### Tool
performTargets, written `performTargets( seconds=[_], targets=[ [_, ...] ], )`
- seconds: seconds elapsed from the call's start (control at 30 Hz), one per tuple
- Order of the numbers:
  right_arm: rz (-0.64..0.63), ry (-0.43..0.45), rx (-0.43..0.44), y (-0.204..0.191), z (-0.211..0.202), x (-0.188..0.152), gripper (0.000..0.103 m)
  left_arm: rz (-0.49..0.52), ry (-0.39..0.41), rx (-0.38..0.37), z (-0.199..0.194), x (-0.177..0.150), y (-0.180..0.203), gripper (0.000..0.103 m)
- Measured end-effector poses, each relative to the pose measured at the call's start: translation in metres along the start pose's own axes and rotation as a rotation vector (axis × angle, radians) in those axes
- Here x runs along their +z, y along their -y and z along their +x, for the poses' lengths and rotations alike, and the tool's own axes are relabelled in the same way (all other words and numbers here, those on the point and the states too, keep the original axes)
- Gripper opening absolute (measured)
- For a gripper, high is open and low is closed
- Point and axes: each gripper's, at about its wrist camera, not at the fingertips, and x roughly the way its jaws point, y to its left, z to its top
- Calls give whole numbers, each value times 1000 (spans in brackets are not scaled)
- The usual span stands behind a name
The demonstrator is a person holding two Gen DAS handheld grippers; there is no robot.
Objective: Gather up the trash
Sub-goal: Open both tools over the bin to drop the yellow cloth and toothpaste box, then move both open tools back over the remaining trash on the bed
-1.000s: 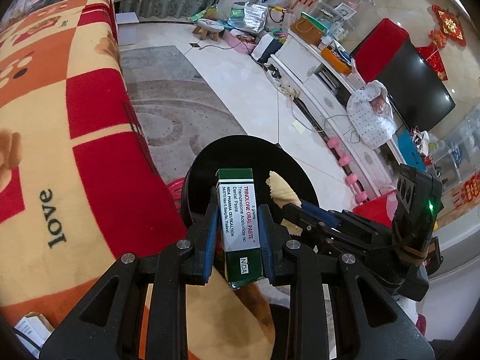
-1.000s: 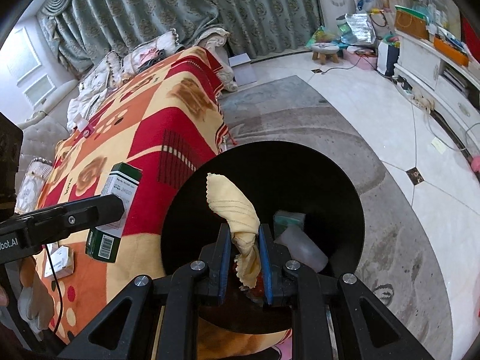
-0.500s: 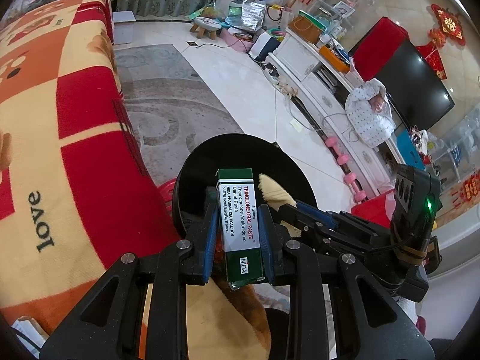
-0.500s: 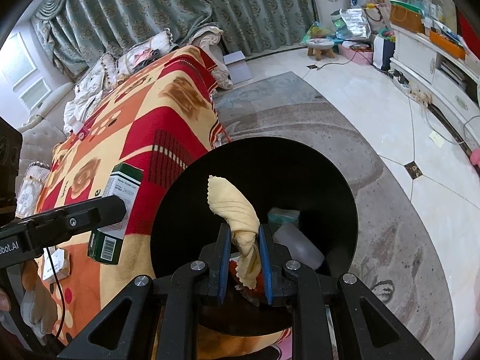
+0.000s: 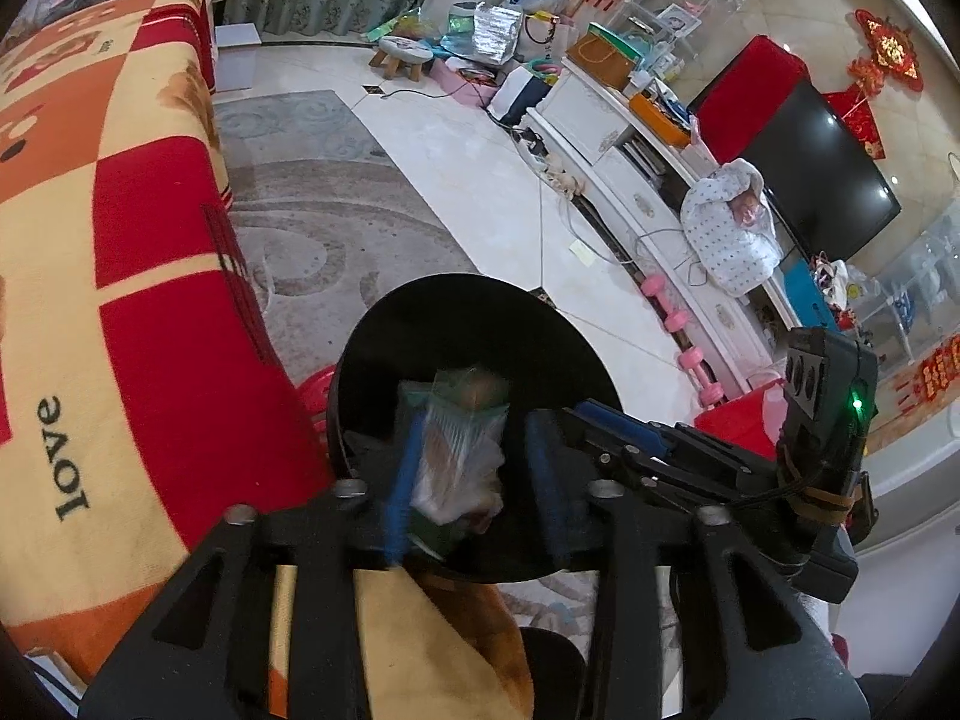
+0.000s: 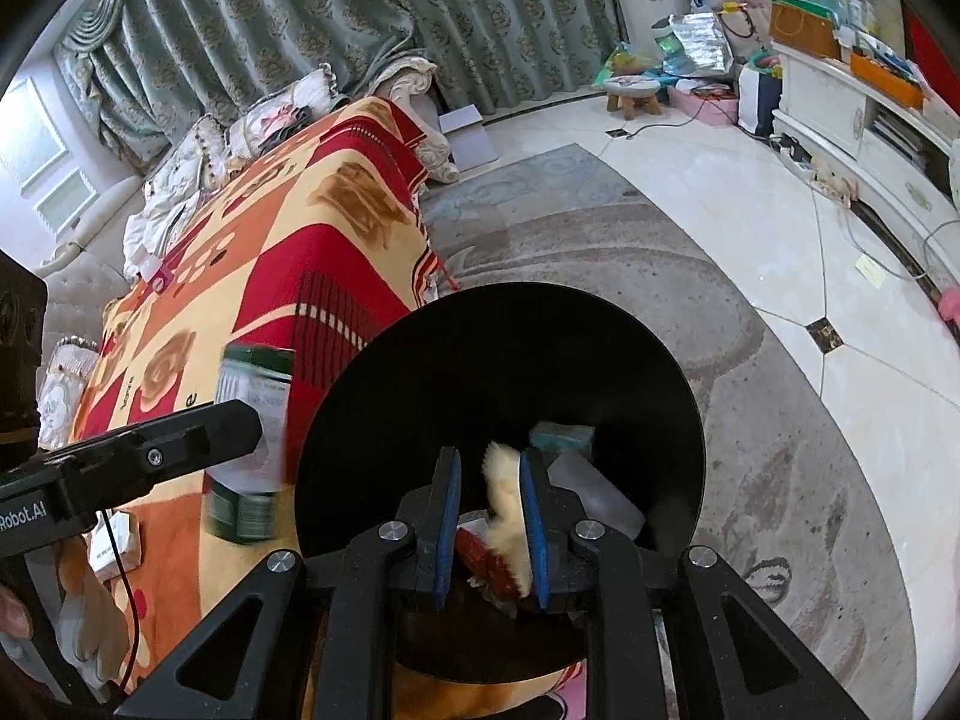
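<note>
Left gripper (image 5: 474, 480) jaws are opening, standing moderately apart over the black bin (image 5: 420, 324) at lower centre of the left view, and the green box (image 5: 456, 450) between them is a motion-blurred smear, so whether the pads touch it I cannot tell. Right gripper (image 6: 491, 528) jaws are opening too but narrow, the yellow rag (image 6: 507, 510) lying against the right pad with a gap on the left, over the bin mouth at lower centre. Bin contents behind the rag are half hidden: a teal packet (image 6: 561, 435) and something pale, hard to make out.
</note>
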Motion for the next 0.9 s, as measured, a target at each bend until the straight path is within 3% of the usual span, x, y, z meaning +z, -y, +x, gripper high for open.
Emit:
performTargets(
  seconds=[0.03,0.5,0.9],
  targets=[
    [8,0,-1,2,0,0,27,-4,3,-2,0,0,0,53],
    [-12,-13,-3,-17,-2,-5,34,-3,15,72,-26,-14,-14,53],
    [-120,-43,51,-80,-1,-11,35,-46,26,162,-85,-52,-59,53]
  ],
)
